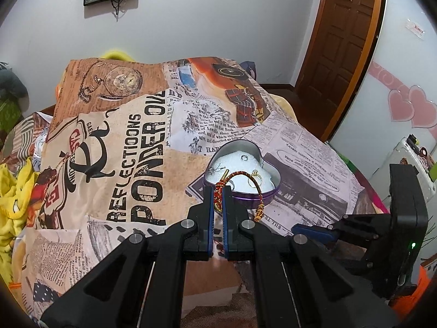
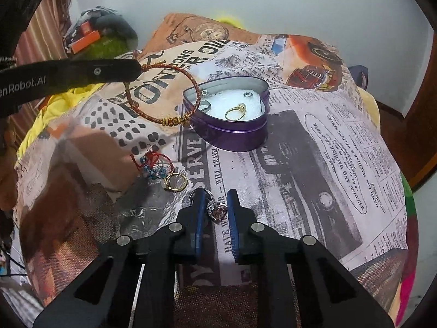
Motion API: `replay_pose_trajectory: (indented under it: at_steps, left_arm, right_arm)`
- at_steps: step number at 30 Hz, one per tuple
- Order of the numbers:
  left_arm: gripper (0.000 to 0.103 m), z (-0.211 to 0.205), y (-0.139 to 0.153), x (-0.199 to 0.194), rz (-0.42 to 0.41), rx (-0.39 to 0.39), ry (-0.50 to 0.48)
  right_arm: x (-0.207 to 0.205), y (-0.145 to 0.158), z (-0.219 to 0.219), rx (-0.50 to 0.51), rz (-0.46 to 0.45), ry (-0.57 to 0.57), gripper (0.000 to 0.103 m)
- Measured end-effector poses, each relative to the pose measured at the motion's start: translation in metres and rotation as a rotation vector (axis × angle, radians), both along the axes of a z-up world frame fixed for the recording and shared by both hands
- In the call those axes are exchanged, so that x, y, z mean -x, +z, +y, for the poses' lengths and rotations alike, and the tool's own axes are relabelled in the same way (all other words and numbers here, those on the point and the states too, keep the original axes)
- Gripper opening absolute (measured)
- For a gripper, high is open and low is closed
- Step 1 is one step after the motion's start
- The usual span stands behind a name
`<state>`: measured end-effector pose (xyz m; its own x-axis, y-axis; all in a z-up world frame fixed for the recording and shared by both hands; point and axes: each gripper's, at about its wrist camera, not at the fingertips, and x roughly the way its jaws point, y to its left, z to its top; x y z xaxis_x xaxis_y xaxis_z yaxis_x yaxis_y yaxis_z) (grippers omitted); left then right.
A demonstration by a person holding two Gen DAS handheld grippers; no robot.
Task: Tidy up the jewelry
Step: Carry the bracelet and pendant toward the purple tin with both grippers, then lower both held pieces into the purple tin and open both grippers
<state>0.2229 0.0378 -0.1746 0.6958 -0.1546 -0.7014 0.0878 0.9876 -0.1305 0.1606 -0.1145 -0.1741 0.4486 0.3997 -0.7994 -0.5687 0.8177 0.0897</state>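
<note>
A purple heart-shaped tin [image 1: 269, 193] [image 2: 232, 134] with white padding sits on the printed cloth. Inside lie a gold ring [image 2: 236, 112] and small silver pieces [image 2: 248, 94]. My left gripper [image 1: 218, 191] is shut on a red and gold cord bracelet [image 1: 254, 188] [image 2: 164, 93] and holds it in the air just left of the tin. My right gripper [image 2: 217, 205] is down on the cloth with its jaws partly closed around a sparkly silver ring [image 2: 217, 207], not clamped. A gold ring [image 2: 176, 181] and a red-and-blue beaded charm [image 2: 153, 166] lie left of it.
The printed newspaper-style cloth [image 2: 314, 164] covers a rounded surface that drops off at the right and front. Yellow fabric [image 1: 13, 191] lies at the left. A wooden door [image 1: 344, 35] stands at the back right. The right gripper shows in the left wrist view [image 1: 314, 232].
</note>
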Motion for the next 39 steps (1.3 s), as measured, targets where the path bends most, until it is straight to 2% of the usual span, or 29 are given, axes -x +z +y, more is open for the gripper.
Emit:
replay_pose_trajectory:
  at_steps: [12, 24, 39]
  left_arm:
    - [0.004, 0.000, 0.011, -0.012, -0.028, -0.011, -0.002]
    - [0.004, -0.002, 0.004, -0.042, -0.017, -0.008, -0.011]
    - [0.004, -0.006, -0.022, -0.071, 0.049, -0.007, -0.041]
  right_arm:
    - [-0.018, 0.029, -0.004, -0.047, -0.080, -0.061, 0.014]
    - [-0.049, 0.045, 0.007, -0.089, -0.139, -0.086, 0.014]
    - [-0.082, 0.028, 0.028, -0.068, -0.071, -0.056, 0.015]
